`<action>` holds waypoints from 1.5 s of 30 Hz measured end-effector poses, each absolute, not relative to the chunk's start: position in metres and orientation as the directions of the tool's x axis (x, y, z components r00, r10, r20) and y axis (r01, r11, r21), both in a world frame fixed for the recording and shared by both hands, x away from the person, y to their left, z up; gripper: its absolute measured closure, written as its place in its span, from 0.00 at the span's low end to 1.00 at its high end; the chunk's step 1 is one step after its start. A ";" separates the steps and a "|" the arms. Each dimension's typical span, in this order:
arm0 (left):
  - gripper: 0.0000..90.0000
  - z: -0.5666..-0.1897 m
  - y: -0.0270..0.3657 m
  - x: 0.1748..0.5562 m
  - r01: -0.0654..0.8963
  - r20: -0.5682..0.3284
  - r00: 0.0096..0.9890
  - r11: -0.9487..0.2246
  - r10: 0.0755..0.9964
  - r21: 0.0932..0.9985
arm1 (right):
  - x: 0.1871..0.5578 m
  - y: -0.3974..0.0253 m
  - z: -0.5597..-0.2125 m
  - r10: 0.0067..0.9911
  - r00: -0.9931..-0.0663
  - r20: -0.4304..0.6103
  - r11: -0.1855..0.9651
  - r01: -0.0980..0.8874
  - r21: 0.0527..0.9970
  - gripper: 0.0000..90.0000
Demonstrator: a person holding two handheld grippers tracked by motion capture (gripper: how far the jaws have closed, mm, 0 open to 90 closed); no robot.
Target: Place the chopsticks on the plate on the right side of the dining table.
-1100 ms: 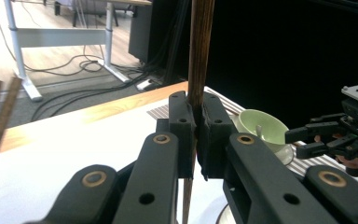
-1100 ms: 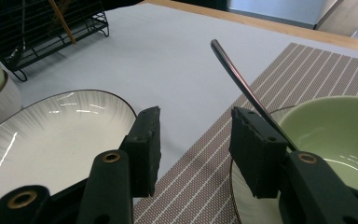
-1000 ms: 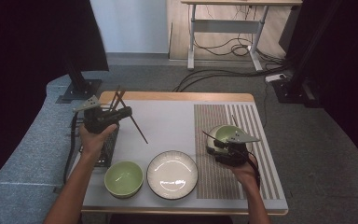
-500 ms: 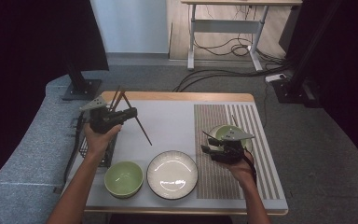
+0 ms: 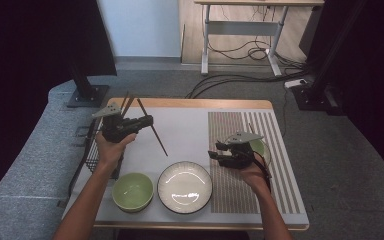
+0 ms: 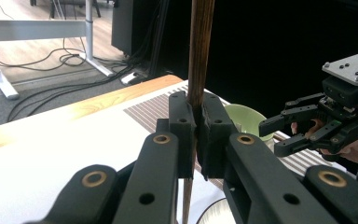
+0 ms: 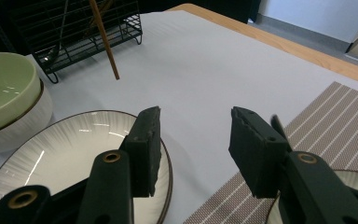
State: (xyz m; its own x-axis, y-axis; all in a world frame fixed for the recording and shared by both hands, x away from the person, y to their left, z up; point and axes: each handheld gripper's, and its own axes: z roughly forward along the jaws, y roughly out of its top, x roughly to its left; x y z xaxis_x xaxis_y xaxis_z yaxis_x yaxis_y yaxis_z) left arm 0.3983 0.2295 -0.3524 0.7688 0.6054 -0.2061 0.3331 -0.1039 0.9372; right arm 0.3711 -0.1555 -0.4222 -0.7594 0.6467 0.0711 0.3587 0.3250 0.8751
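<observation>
My left gripper (image 5: 147,120) hangs over the back left of the table, shut on a dark brown chopstick (image 5: 154,131) that slants down toward the table's middle. In the left gripper view the chopstick (image 6: 199,56) stands upright between the closed jaws. More chopsticks (image 5: 124,101) stick up behind that gripper. My right gripper (image 5: 217,151) is open above the left edge of the striped mat (image 5: 230,195), with nothing between its jaws. It points at the white plate (image 7: 51,168). A green bowl (image 5: 258,147) sits just behind it.
A black wire rack (image 5: 94,156) stands at the table's left edge. At the front, a second green bowl (image 5: 132,190) sits beside the white plate (image 5: 185,186). Bare white mat (image 5: 190,135) lies between the two grippers.
The left gripper has carried the chopstick slightly to the right. The right gripper has edged left, away from the green bowl on the mat.
</observation>
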 end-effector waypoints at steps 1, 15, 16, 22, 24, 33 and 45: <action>0.94 -0.352 0.229 0.398 0.333 -0.205 0.770 -0.107 0.604 0.937 | 0.371 -0.153 -0.421 0.640 -0.765 0.069 0.331 0.356 0.874 0.59; 0.94 -0.349 0.219 0.397 0.332 -0.201 0.787 -0.126 0.583 0.935 | 0.380 -0.136 -0.416 0.605 -0.793 0.071 0.364 0.354 0.862 0.59; 0.94 -0.349 0.218 0.397 0.333 -0.202 0.788 -0.125 0.582 0.935 | 0.380 -0.134 -0.416 0.602 -0.795 0.070 0.366 0.352 0.861 0.59; 0.94 -0.350 0.215 0.399 0.346 -0.218 0.789 -0.121 0.575 0.931 | 0.382 -0.124 -0.411 0.582 -0.810 0.070 0.368 0.339 0.866 0.59; 0.94 -0.350 0.214 0.399 0.348 -0.220 0.789 -0.121 0.573 0.930 | 0.383 -0.122 -0.411 0.579 -0.813 0.070 0.371 0.339 0.865 0.59; 0.94 -0.345 0.205 0.396 0.332 -0.198 0.802 -0.144 0.563 0.932 | 0.382 -0.116 -0.409 0.569 -0.819 0.072 0.372 0.335 0.866 0.59; 0.94 -0.342 0.198 0.397 0.331 -0.195 0.811 -0.156 0.552 0.931 | 0.382 -0.113 -0.405 0.556 -0.828 0.074 0.371 0.326 0.870 0.59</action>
